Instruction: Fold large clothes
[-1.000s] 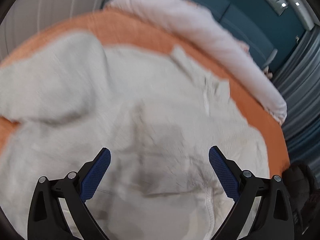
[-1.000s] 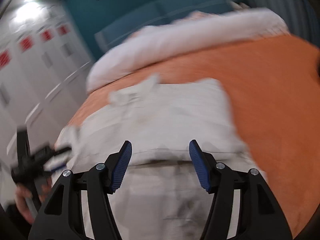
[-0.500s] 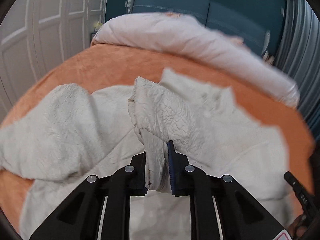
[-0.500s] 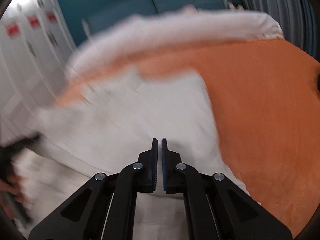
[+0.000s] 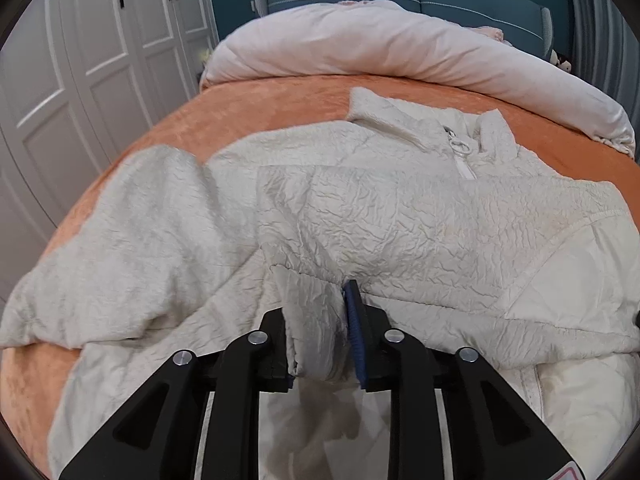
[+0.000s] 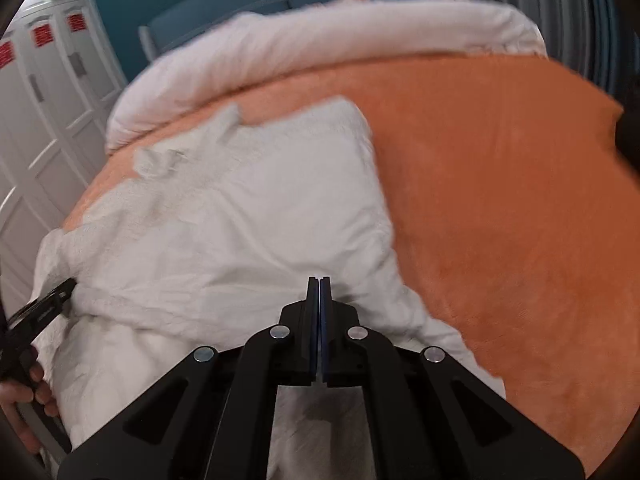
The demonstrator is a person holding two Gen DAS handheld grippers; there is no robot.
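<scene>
My left hand-held gripper (image 5: 320, 320) is clamped on a bunched fold of the white jacket (image 5: 400, 220), which lies spread on the orange bed (image 5: 248, 112). My right hand-held gripper (image 6: 319, 312) is pinched closed at the jacket's near edge; I can't tell whether fabric is caught.

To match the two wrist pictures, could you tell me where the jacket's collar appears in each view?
Left wrist: the collar lies upper centre-right on the white jacket, zipper pull beside it.
Right wrist: the collar is upper left, blurred.
Shared landmark: the pale rolled duvet beyond the orange bedspread.
</scene>
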